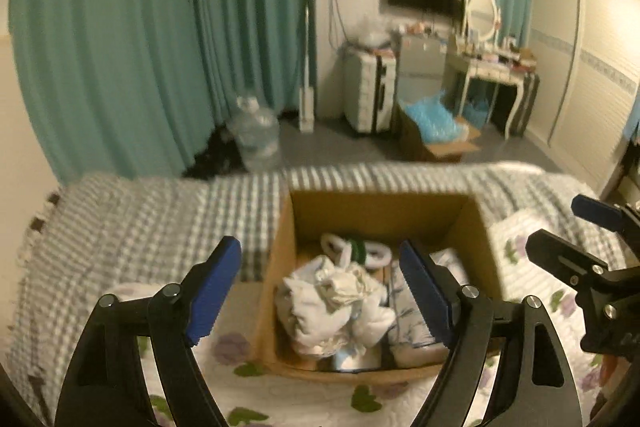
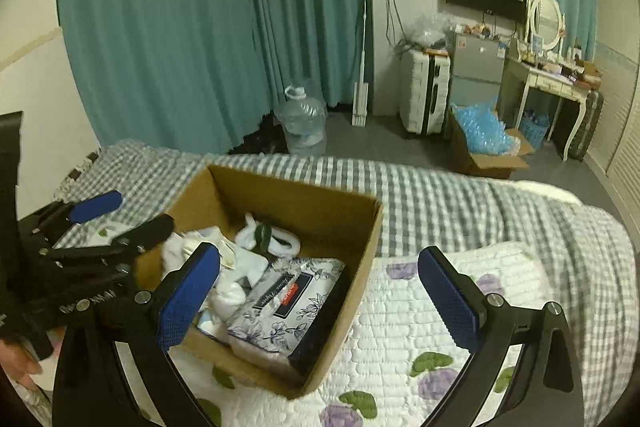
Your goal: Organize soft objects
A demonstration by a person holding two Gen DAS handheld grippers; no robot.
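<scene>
Crumpled white cloths (image 1: 336, 303) piled in the cardboard box (image 1: 280, 247) on the bed (image 1: 120, 219), beside a floral tissue pack (image 2: 280, 303). Directly ahead of and below the left tongs (image 1: 320, 291), spread wide and empty, hovering over the box. Right tongs (image 2: 320, 303) likewise spread, empty, offset over the box's right edge.

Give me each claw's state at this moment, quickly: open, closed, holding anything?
Left claw: open, empty, above the cardboard box.
Right claw: open, empty, beside the box.
</scene>
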